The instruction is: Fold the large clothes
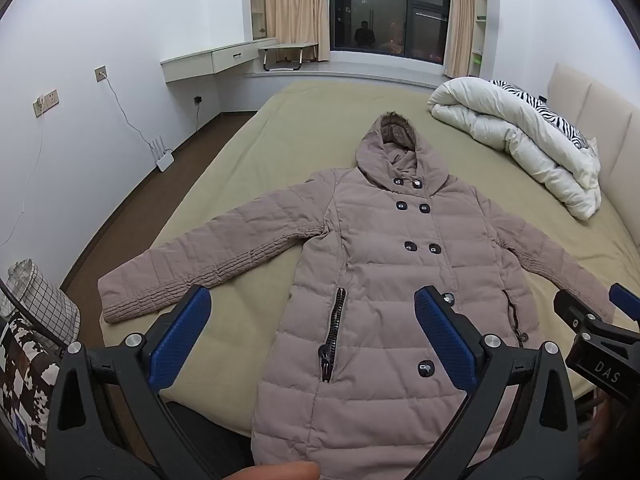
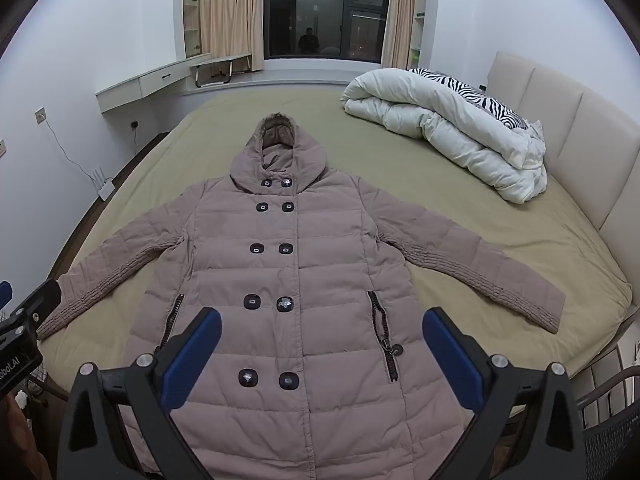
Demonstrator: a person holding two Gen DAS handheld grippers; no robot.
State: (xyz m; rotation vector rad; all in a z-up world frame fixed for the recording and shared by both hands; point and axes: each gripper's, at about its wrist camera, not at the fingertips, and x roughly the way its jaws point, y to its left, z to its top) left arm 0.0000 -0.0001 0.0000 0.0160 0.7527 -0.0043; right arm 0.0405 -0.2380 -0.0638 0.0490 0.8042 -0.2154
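Note:
A long dusty-pink hooded down coat (image 1: 384, 280) lies flat, front up, on the olive bed, hood away from me, both sleeves spread out; it also shows in the right wrist view (image 2: 296, 272). Its left sleeve (image 1: 192, 268) reaches toward the bed's left edge, its right sleeve (image 2: 480, 268) toward the headboard side. My left gripper (image 1: 312, 312) is open and empty, held above the coat's lower left part. My right gripper (image 2: 322, 330) is open and empty above the coat's lower middle. The right gripper also shows in the left wrist view (image 1: 592, 320).
The bed (image 2: 500, 236) has a rolled white duvet (image 2: 452, 136) and zebra pillow by the padded headboard (image 2: 568, 120). A checked bag (image 1: 36, 308) stands at the near left. A wire basket (image 2: 612, 428) is at the near right. A router (image 1: 165, 158) sits on the floor by the wall.

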